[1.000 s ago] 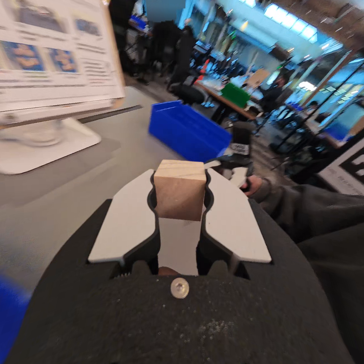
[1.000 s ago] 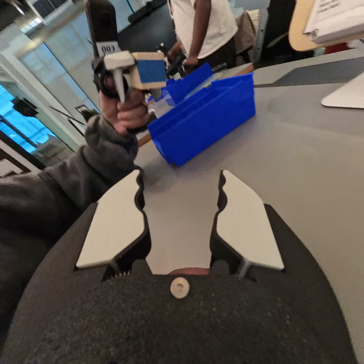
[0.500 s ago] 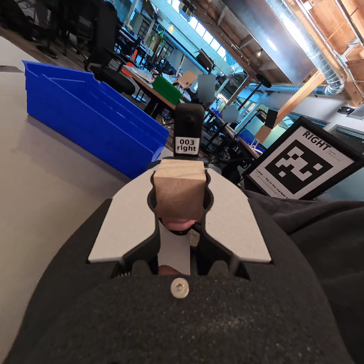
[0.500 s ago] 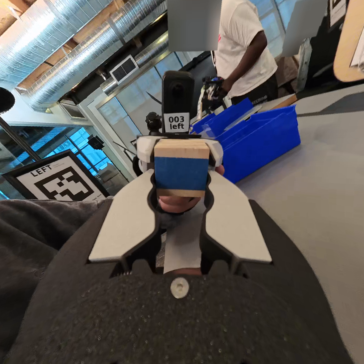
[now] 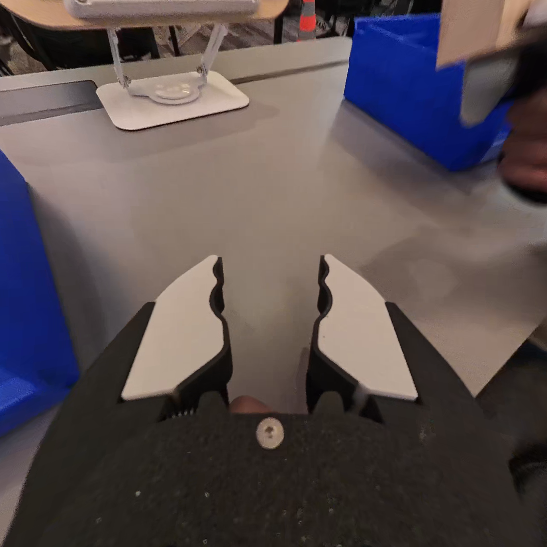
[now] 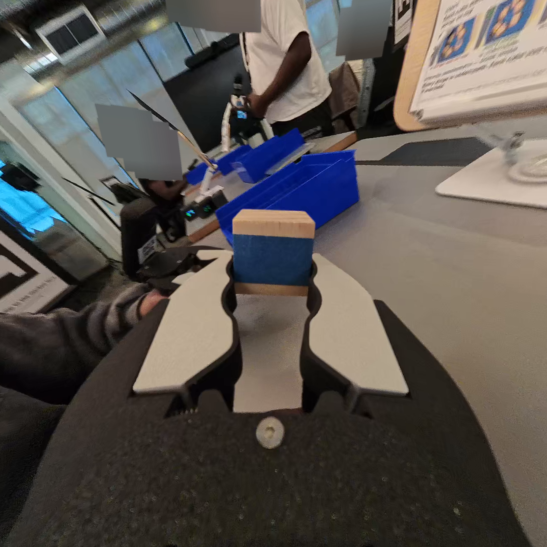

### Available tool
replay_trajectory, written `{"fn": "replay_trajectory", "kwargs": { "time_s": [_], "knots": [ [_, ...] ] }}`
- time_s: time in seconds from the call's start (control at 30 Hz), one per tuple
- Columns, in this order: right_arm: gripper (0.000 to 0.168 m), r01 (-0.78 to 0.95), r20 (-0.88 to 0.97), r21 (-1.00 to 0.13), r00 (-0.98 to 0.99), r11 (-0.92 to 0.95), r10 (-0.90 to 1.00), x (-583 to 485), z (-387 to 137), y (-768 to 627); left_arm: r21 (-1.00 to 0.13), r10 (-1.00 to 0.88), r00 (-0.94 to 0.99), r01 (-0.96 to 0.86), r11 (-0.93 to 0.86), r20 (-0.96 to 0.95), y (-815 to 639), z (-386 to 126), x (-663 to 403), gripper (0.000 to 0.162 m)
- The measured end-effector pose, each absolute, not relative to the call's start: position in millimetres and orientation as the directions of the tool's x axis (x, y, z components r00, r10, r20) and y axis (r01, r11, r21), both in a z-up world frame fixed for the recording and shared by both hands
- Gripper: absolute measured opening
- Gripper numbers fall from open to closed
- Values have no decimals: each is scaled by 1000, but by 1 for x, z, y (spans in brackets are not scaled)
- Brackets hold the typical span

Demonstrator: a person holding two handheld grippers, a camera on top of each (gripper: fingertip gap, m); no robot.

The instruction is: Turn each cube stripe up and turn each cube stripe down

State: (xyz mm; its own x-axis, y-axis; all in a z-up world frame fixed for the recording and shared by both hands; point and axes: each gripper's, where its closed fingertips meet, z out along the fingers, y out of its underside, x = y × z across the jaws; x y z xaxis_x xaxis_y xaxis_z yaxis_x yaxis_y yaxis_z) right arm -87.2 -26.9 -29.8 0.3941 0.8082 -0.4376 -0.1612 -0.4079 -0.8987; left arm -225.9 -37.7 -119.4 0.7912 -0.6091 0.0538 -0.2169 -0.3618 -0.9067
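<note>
One small wooden cube with a blue stripe (image 6: 273, 254) sits squeezed in the right gripper (image 6: 272, 266) jaws, above the grey bench (image 5: 266, 183). The left gripper (image 5: 270, 266) jaws are wide and hold nothing. I think turning and setting down are left.

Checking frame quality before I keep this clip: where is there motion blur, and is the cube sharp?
Left wrist view: the right gripper at upper right is smeared by motion; the open left gripper and table are fairly sharp. Right wrist view: the cube is crisp; the background is soft.
</note>
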Motion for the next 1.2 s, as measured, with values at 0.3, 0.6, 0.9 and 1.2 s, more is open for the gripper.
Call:
{"fn": "replay_trajectory", "kwargs": {
  "time_s": [0.3,0.6,0.9,1.2],
  "knots": [
    [45,126,36,-914,972,-386,231,160,10,66,-889,-696,718,-317,-330,3,-53,-127,-208,58],
    [45,83,119,-366,992,-927,41,269,-143,114,-889,-716,698,-339,-308,-18,-58,-123,-207,55],
    [45,63,199,-232,980,-971,16,280,-177,128,-870,-751,660,-389,-301,-35,-68,-131,-200,55],
    [65,93,236,-393,972,-915,-2,277,-130,117,-867,-751,660,-390,-309,-30,-67,-132,-202,57]
  ]
}}
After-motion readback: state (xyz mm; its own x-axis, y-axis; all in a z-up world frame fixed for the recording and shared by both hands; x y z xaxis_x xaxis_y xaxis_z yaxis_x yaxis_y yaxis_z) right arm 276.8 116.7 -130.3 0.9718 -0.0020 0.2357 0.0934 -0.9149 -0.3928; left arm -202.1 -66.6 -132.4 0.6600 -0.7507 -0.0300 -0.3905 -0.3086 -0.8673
